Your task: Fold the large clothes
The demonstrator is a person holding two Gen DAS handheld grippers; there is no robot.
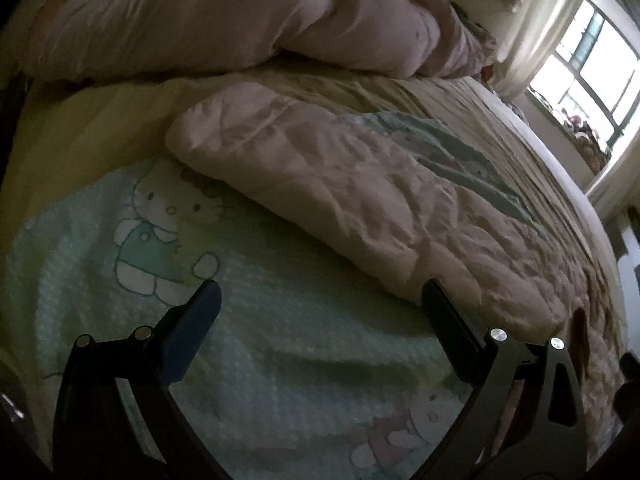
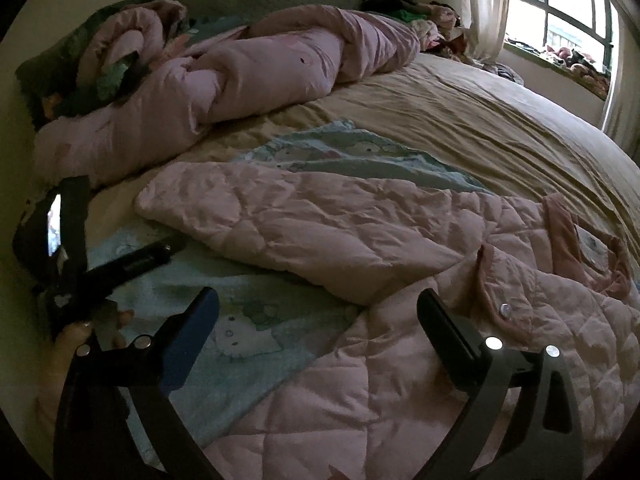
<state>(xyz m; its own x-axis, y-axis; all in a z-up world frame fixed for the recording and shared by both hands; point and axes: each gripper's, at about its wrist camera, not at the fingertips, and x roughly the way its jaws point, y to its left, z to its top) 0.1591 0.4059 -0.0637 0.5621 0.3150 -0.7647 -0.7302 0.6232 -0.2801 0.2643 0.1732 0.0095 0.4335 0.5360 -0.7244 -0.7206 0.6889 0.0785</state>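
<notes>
1. Jacket [image 2: 400,248]: pink, quilted in a diamond stitch, puffy and heavily creased. It lies spread flat on the bed [image 2: 500,120], one sleeve [image 2: 280,216] stretched out leftward across the bedding. A darker pink placket with a round metal snap [image 2: 505,309] shows near the front opening.
2. Sleeve from the left wrist view [image 1: 320,184]: a long padded tube with a rounded end, lying diagonally over the blanket.
3. Blanket [image 1: 280,340]: pale mint, nubbly terry-like pile, printed with a cartoon cat figure [image 1: 160,224]. It lies under the jacket and over a tan, faintly wrinkled bedsheet [image 2: 480,128].
4. Left hand-held gripper [image 1: 320,294]: black fingers spread wide, nothing between them, poised low over the mint blanket; its right-side finger [image 1: 444,320] sits at the sleeve's lower edge, contact unclear.
5. Right hand-held gripper [image 2: 318,302]: also spread wide and empty, above the seam where jacket body meets blanket. One finger carries a blue pad [image 2: 192,340].
6. Right wrist view, left edge: the other gripper body [image 2: 120,268], black, held in a hand [image 2: 76,340].
7. Comforter [image 2: 240,64]: pink, smooth, bundled into thick twisted rolls along the head of the bed.
8. Window [image 2: 568,4]: bright, dark-framed panes, pale curtain [image 2: 480,0] beside it, cluttered sill.
</notes>
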